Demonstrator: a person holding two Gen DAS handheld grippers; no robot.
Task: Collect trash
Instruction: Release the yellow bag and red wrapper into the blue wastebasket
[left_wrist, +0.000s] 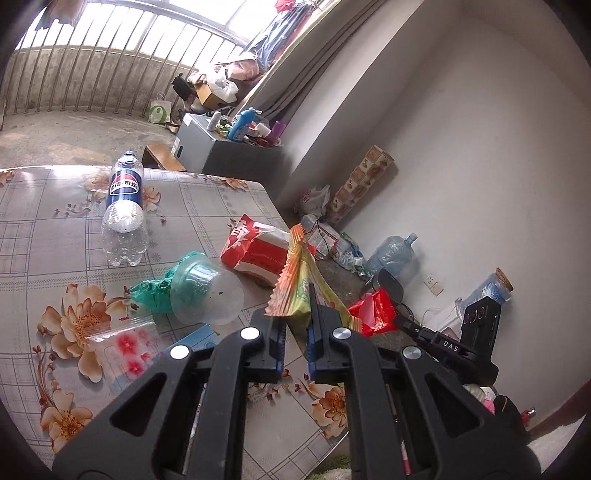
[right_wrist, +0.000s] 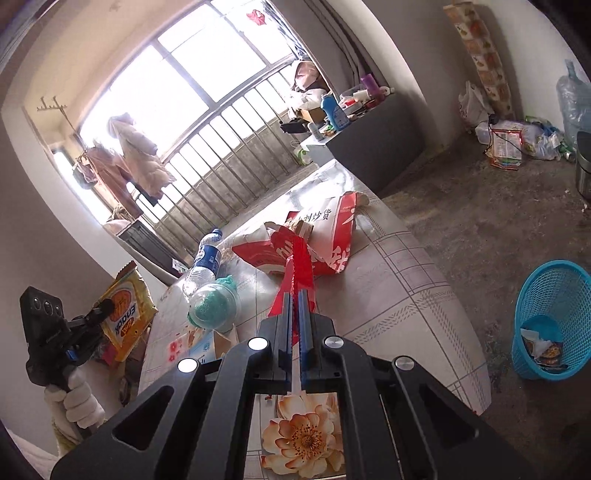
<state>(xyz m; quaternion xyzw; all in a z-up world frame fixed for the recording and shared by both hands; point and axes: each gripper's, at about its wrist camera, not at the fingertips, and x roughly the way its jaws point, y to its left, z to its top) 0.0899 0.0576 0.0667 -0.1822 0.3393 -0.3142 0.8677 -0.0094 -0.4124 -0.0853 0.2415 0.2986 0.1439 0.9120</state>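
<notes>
My left gripper is shut on a yellow and orange snack wrapper, which stands up from its fingers above the floral table. In the right wrist view that wrapper hangs at the far left in the left gripper, held by a white-gloved hand. My right gripper is shut on a crumpled red wrapper, also lifted off the table. The left wrist view shows the red wrapper in the right gripper, past the table's edge.
On the table lie a plastic cola bottle, an overturned clear cup with a green bag, a red and white paper bag and a small flowered pouch. A blue mesh basket holding some trash stands on the floor at the right.
</notes>
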